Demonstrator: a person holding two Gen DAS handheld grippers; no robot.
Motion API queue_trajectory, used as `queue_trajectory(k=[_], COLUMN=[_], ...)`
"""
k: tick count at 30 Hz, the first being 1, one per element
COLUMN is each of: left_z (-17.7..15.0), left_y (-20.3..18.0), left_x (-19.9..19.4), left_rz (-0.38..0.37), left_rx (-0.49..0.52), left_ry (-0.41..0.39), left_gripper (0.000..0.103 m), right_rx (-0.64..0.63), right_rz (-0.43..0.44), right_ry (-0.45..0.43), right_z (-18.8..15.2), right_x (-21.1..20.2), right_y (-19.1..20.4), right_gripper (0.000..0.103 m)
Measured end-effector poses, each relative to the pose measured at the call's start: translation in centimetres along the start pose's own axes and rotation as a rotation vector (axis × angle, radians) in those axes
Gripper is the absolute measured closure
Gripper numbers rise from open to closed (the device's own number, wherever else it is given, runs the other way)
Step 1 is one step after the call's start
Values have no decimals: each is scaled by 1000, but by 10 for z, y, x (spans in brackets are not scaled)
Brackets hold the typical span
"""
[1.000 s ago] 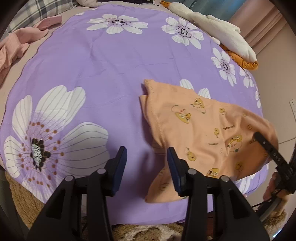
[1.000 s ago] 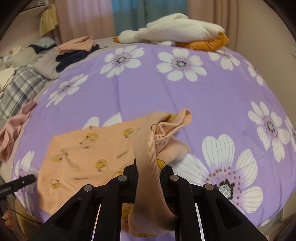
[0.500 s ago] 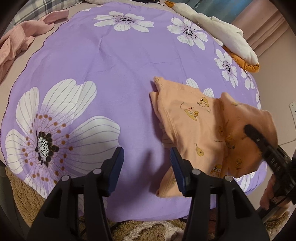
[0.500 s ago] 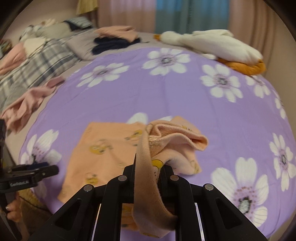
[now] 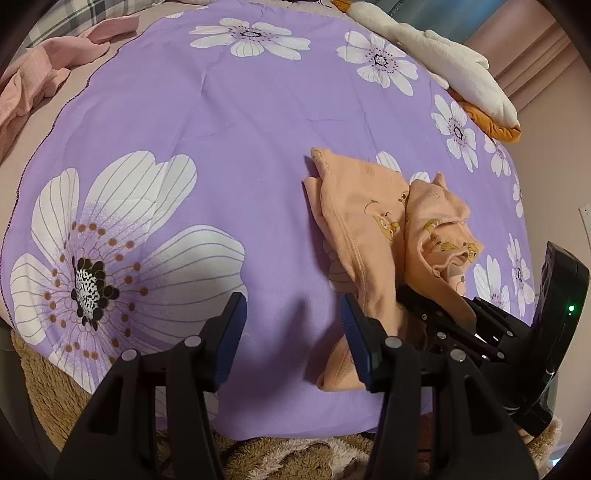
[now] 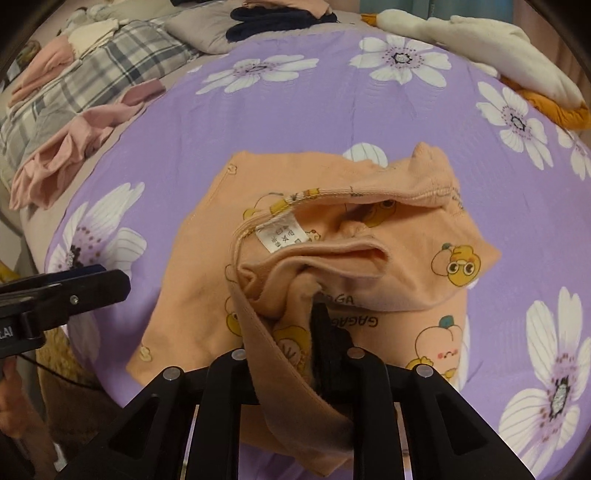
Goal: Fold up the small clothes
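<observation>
Orange garment (image 6: 325, 258), small, printed with yellow cartoon figures, lies on the purple flowered sheet (image 5: 229, 122) of a bed, toward the near edge. Its right portion is doubled over onto the rest, the white care label (image 6: 282, 236) turned up and facing the right wrist camera. Right claw (image 6: 295, 332) reaches into the folded bunch from the near side; a ribbed band of the fabric drapes over and between its fingers and hangs down in front of the lens. Its jaws are opening, with cloth between them; the fabric covers the pads, so whether they press on it I cannot tell. In the left wrist view the right claw (image 5: 417, 299) shows as a black body at the garment's right edge, cloth draped over its tip, a green light lit on its housing. Left claw (image 5: 291, 321) hangs over bare sheet just left of the garment, blue-padded fingers (image 5: 232, 332) spread, nothing between them; its right finger sits close against the garment's near corner, contact not certain. Beyond the sheet: a white and orange plush toy (image 5: 458, 74) at the far right edge, a pink garment (image 6: 70, 147) crumpled at the left, a plaid pillow (image 6: 92, 81) and dark folded clothes (image 6: 273, 22) farther back. Brown fuzzy rug (image 5: 48, 387) below the bed edge.
</observation>
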State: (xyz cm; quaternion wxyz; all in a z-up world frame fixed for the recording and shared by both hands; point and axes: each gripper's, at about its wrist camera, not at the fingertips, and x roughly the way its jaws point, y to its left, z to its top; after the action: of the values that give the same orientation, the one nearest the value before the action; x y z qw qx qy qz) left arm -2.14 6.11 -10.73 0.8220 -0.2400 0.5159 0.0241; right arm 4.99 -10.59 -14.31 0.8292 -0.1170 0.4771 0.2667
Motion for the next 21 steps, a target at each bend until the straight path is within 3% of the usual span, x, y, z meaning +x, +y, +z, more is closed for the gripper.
queue_trajectory(k=[3,5,7,16,21], left_z=[1,1,1,2,5], left_y=[-2,-2,-4,-19,-36], left_x=[3,5,5,0,-8], left_rz=[-14,-31,-34,-52,-102], left_rx=[4,2,4,35,80], left_ry=[10,23,25,11,-5], left_gripper=[51,51,51,51,50], right_rx=[24,51,75,156,228], right_rz=[39,93,168,223,156], right_ry=[-3,6,4,-125,-138], right_z=[0,1,0,-11,-24], right_x=[-4,-8,-18,-74,-74], right_y=[-5,-9,-12,-46,-72], right_gripper=[77,62,54,51,51])
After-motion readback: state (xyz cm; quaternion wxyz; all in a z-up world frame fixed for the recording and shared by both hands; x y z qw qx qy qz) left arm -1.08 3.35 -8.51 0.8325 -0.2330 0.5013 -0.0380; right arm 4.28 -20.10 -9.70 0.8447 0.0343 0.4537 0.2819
